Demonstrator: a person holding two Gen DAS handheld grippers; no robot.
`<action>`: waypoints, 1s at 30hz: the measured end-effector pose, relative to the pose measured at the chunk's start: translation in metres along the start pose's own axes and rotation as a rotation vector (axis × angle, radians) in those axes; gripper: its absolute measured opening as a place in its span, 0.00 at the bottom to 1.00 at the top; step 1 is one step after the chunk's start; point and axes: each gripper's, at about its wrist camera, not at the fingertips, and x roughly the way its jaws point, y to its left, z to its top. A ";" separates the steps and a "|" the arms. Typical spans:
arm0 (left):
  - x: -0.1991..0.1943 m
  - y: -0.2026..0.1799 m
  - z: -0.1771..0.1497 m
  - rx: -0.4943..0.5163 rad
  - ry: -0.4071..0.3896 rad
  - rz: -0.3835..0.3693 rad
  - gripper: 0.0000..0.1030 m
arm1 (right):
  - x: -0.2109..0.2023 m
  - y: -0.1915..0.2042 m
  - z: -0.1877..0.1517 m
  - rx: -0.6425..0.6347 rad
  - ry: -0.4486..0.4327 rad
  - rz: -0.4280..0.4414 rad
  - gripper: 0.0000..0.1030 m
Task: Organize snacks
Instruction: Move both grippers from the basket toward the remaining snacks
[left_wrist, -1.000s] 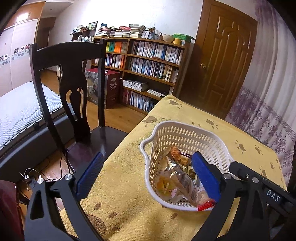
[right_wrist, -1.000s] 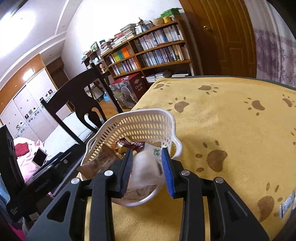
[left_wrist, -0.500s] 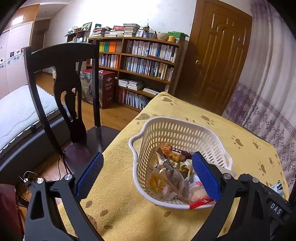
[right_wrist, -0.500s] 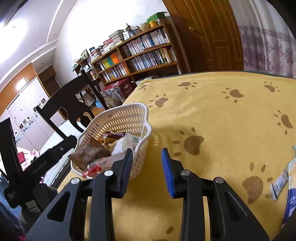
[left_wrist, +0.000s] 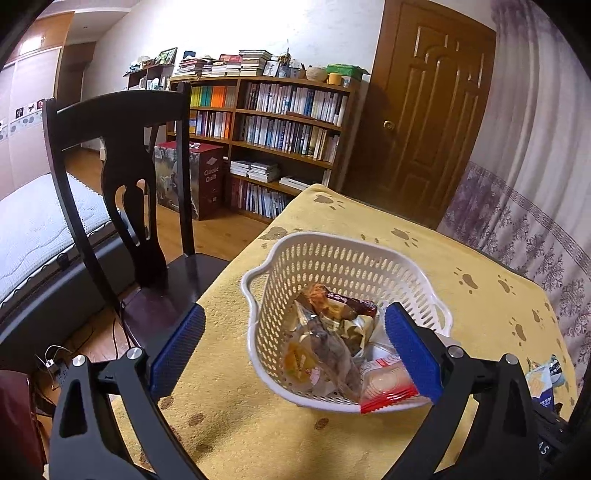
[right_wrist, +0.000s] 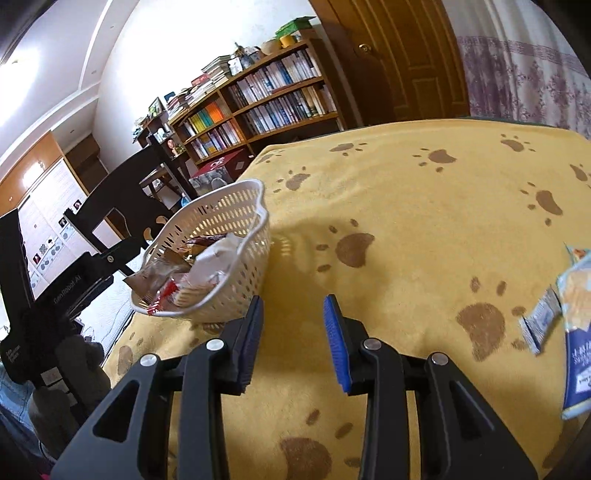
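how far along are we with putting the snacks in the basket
Partly done. Several wrapped snacks already lie in the white basket. Nothing is in hand: the right gripper is open and empty over the yellow cloth, and the left gripper is open around the basket. Left to do: the blue packets lying on the cloth at the right edge.

White perforated basket (left_wrist: 343, 266) holds wrapped snacks (left_wrist: 332, 339); two packets (right_wrist: 569, 306) lie apart.

Ahead-left of my right tongs (right_wrist: 291, 332), the basket (right_wrist: 236, 214) sits on the table (right_wrist: 424, 206) with snack packets (right_wrist: 199, 258) inside; more packets (right_wrist: 543, 321) lie to their right. A chair (left_wrist: 122, 170) stands beyond my left tongs (left_wrist: 295, 354).
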 end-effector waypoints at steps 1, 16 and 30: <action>-0.001 -0.002 0.000 0.005 -0.001 -0.003 0.96 | -0.002 -0.002 -0.001 0.004 -0.002 -0.004 0.33; -0.021 -0.036 -0.007 0.072 -0.016 -0.040 0.97 | -0.044 -0.046 -0.025 0.092 -0.039 -0.065 0.34; -0.051 -0.093 -0.025 0.246 -0.037 -0.087 0.97 | -0.097 -0.097 -0.067 0.143 -0.079 -0.198 0.35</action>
